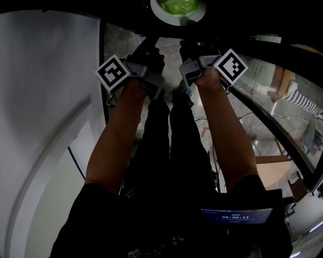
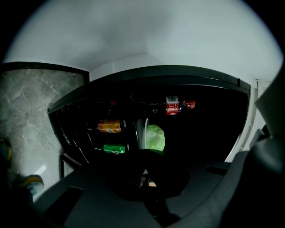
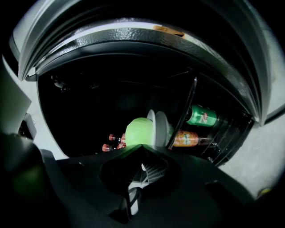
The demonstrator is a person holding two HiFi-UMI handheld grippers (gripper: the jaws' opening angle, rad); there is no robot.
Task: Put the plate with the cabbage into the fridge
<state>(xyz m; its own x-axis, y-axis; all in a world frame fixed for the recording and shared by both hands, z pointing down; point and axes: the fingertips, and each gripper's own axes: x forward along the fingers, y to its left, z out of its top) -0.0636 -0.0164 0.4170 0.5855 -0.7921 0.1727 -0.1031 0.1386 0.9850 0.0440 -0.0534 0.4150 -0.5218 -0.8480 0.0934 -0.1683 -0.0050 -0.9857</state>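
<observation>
Right gripper [image 3: 143, 151] and left gripper [image 2: 149, 156] both seem clamped onto the plate [image 3: 158, 129] bearing cabbage [image 3: 139, 131].

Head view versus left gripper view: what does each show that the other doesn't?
Only the head view shows the person's forearms and the marker cubes. Only the left gripper view looks into the dark fridge, at an orange can, a green can and a red-labelled bottle. Both show the plate with the cabbage.
</observation>
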